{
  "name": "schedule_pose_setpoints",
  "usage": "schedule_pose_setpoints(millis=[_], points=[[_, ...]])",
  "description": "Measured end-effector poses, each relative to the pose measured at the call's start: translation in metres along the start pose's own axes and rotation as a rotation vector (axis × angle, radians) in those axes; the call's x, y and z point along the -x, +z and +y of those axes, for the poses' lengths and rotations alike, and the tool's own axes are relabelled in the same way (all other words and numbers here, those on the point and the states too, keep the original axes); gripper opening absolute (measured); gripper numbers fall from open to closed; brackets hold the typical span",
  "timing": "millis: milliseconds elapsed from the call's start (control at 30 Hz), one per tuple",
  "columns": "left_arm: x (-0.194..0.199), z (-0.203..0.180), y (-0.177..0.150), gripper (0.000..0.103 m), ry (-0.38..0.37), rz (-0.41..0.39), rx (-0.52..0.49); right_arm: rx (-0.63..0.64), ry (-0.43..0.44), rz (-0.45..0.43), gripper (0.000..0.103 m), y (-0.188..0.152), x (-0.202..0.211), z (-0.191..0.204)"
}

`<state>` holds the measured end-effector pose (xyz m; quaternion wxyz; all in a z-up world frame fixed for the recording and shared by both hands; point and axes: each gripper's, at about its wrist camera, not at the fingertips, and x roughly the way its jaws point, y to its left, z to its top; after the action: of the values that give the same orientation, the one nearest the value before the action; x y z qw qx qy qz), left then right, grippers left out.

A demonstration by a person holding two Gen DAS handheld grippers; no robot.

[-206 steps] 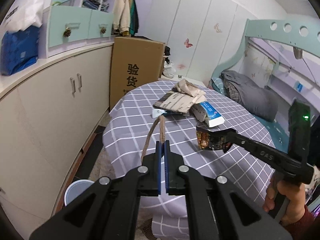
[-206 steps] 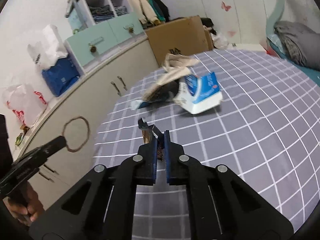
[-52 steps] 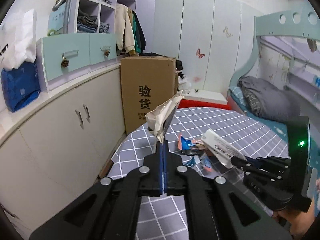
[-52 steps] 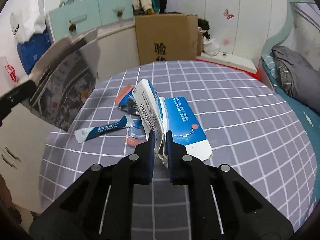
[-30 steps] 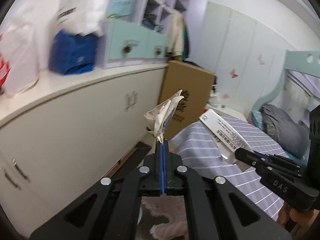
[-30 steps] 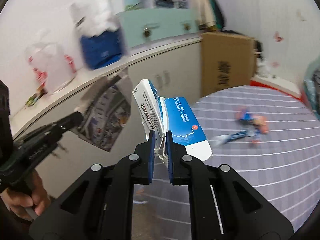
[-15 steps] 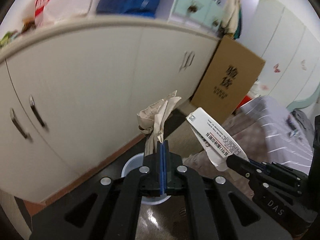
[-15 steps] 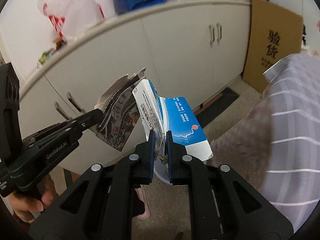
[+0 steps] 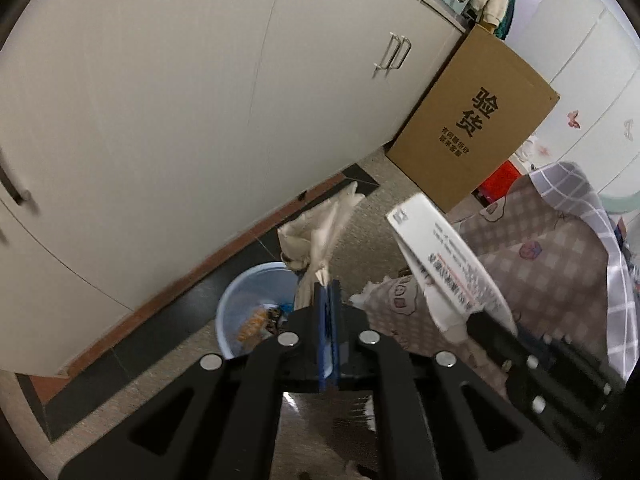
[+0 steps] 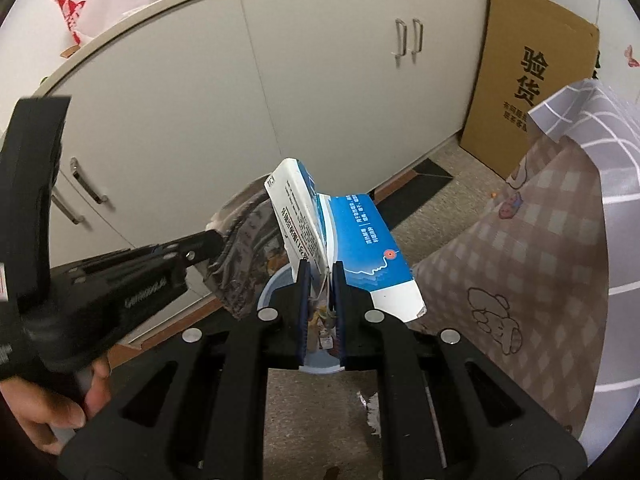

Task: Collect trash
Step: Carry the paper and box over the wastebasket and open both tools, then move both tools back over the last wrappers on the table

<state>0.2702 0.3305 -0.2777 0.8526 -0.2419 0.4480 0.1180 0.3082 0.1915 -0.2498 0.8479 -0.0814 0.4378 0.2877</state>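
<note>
Over a pale blue bin (image 9: 240, 300) on the floor, my left gripper (image 9: 328, 286) points down with a crumpled brown paper (image 9: 320, 236) sticking up between its pads. Its jaws are opening, and the paper still stands in them. My right gripper (image 10: 319, 276) is shut on the flap of a blue and white carton (image 10: 360, 240), held above the same bin (image 10: 272, 280). In the left wrist view the carton (image 9: 444, 264) hangs to the right of the paper. The right wrist view shows the left gripper (image 10: 216, 240) coming in from the left, a hand (image 10: 52, 420) on its handle. Wrappers lie inside the bin.
White cabinet doors (image 9: 160, 120) stand close behind the bin, above a dark floor strip (image 9: 132, 344). A tall cardboard box (image 9: 472, 120) leans by the cabinet at the right. The table's draped checked cloth (image 10: 560, 260) hangs on the right side.
Both grippers have swung down from cabinet height to just over the bin, which is now larger and partly under the fingers. Paper and carton are still held.
</note>
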Motion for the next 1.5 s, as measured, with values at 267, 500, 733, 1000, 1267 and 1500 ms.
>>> schedule_pose_setpoints(millis=[267,500,733,1000,1267,1500], points=[[0.004,0.003,-0.003,0.058,0.060,0.004,0.029,-0.006,0.000,0.013,0.011,-0.002,-0.003,-0.006],[0.016,0.015,-0.010,0.060,0.073,0.000,0.041,0.002,0.013,0.013,0.011,-0.002,0.000,0.003],[0.027,0.024,-0.011,0.063,0.071,-0.017,0.053,0.002,0.039,0.013,0.011,0.001,-0.004,0.007],[0.036,0.039,-0.009,0.065,0.085,-0.057,0.122,-0.005,0.068,0.001,0.011,0.007,-0.008,0.016],[0.039,0.053,-0.006,0.066,0.110,-0.074,0.158,-0.070,0.115,0.008,0.015,0.017,-0.026,0.015],[0.042,0.056,-0.006,0.066,0.107,-0.070,0.175,-0.060,0.092,0.012,0.016,0.015,-0.024,0.014]])
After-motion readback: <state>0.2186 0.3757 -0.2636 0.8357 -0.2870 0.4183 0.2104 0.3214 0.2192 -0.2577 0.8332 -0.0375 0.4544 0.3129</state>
